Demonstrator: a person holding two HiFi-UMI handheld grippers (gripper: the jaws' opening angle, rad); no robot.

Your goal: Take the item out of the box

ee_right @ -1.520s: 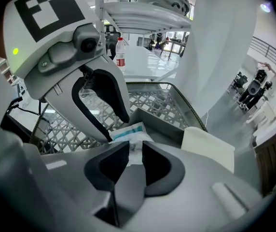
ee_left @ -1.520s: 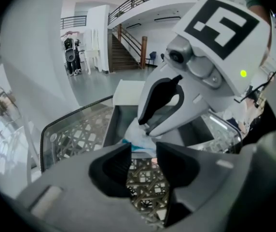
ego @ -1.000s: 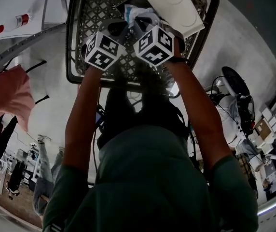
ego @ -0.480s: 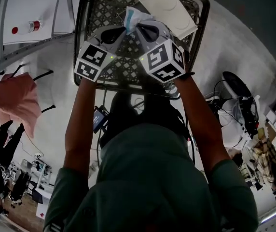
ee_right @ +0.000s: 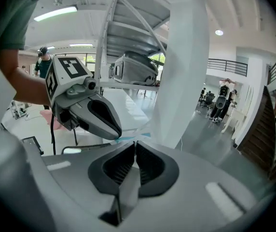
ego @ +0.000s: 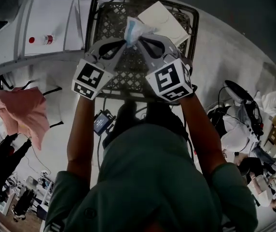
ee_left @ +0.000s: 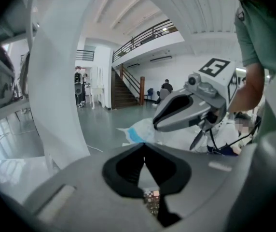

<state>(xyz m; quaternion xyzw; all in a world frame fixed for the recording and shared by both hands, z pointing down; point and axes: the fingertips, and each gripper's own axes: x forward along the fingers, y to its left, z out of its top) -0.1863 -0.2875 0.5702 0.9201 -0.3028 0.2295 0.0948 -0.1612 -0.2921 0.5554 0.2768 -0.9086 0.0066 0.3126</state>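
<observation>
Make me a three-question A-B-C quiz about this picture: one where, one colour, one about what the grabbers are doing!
1. Where is the white-and-blue crumpled packet?
A) above the black mesh crate
B) on the floor
C) on a chair
2. What colour is the cloth at the left?
A) green
B) pink
C) yellow
3. The left gripper and right gripper are:
A) both open
B) both shut on the packet
C) both empty
Answers: 1 A, it is held up over the crate; 2 B, it shows pink; 3 B, both pairs of jaws pinch the packet.
</observation>
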